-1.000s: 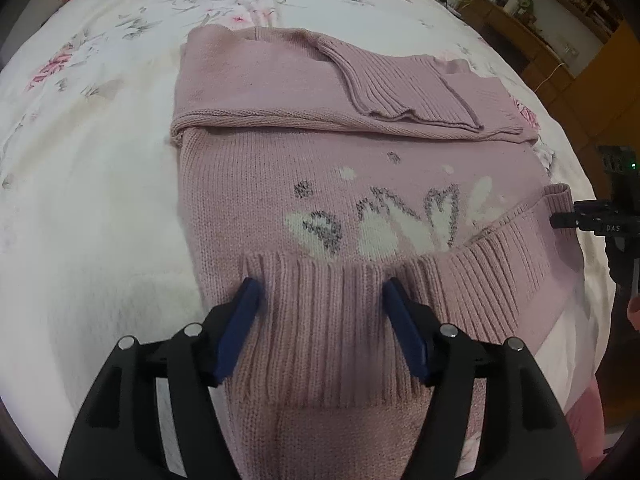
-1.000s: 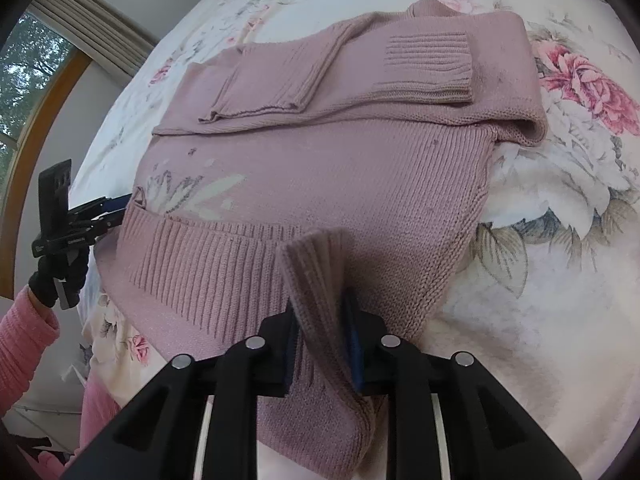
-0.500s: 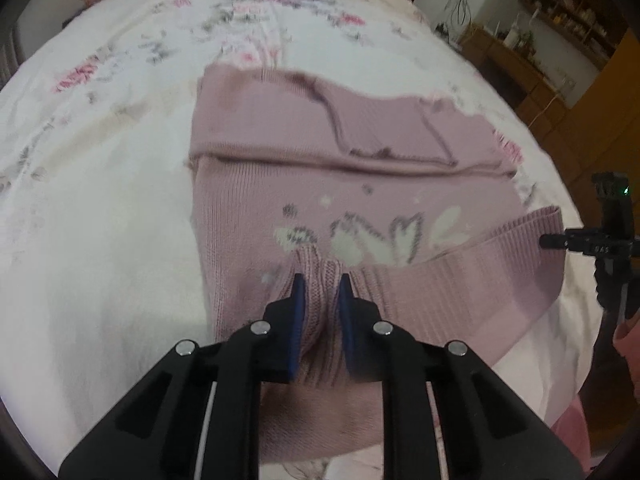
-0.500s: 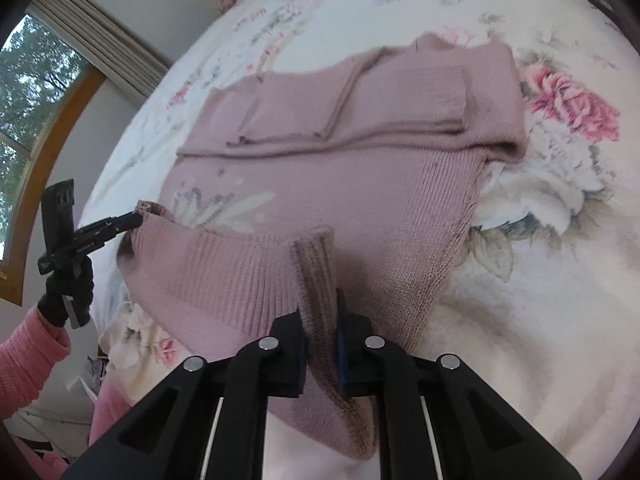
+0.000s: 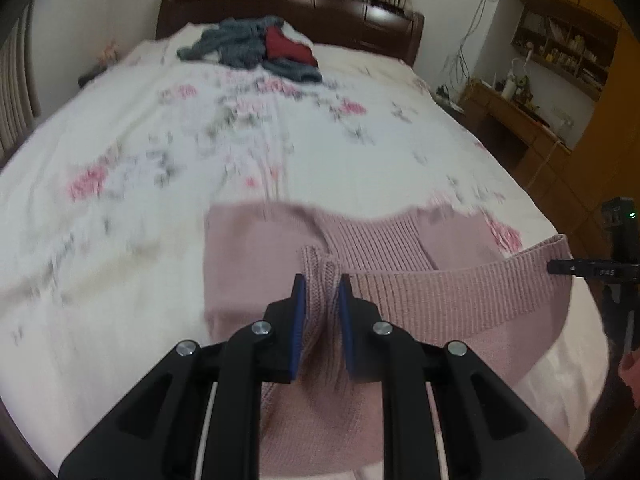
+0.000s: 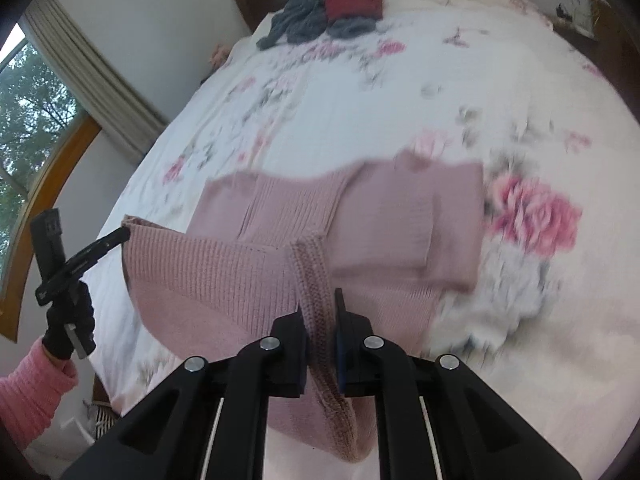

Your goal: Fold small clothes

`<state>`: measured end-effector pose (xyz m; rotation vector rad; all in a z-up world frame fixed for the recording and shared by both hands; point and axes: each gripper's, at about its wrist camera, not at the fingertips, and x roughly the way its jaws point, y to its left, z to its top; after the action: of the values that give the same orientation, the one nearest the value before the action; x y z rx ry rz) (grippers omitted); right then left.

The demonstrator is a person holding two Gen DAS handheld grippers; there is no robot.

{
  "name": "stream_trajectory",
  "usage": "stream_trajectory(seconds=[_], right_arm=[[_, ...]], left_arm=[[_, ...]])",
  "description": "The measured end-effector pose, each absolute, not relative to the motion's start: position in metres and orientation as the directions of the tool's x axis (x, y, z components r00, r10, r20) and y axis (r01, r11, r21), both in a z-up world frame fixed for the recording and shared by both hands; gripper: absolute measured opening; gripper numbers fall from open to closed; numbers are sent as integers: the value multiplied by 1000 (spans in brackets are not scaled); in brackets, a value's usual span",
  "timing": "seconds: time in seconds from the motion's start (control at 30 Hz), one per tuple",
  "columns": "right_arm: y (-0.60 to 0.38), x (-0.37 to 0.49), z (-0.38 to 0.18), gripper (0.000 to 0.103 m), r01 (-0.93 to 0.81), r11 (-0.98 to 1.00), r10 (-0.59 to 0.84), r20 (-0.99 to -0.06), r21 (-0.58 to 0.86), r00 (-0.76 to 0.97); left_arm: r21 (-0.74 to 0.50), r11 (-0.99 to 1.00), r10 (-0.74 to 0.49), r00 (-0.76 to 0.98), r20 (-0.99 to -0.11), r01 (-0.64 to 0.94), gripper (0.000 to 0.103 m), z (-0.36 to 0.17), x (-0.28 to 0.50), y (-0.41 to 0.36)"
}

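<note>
Sweater [image 5: 432, 292] hem lifted off the bedsheet [image 5: 120, 264], my left gripper [image 5: 322, 300] and right gripper [image 6: 320, 312] each clenched on its ribbed edge. Bare sheet beyond; clothes pile [image 5: 256, 46] well apart at headboard [image 5: 288, 4].

Soft daylight enters from the window [image 6: 24, 92]; the floral bedspread [image 5: 240, 152] smears with motion blur, and fisheye edges bend and darken.
</note>
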<state>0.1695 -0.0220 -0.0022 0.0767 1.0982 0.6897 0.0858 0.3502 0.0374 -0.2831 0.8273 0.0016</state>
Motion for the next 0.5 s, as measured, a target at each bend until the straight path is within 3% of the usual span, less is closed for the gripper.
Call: stream_trajectory(seconds=[0.23, 0.5], right_arm=[[-9, 233, 3, 10, -398, 846, 498, -792, 354, 354], [15, 296, -32, 10, -346, 887, 428, -827, 306, 364]], left_arm=[[-218, 963, -42, 713, -700, -158, 15, 36, 153, 365], [-140, 973, 17, 658, -753, -186, 15, -10, 211, 369]])
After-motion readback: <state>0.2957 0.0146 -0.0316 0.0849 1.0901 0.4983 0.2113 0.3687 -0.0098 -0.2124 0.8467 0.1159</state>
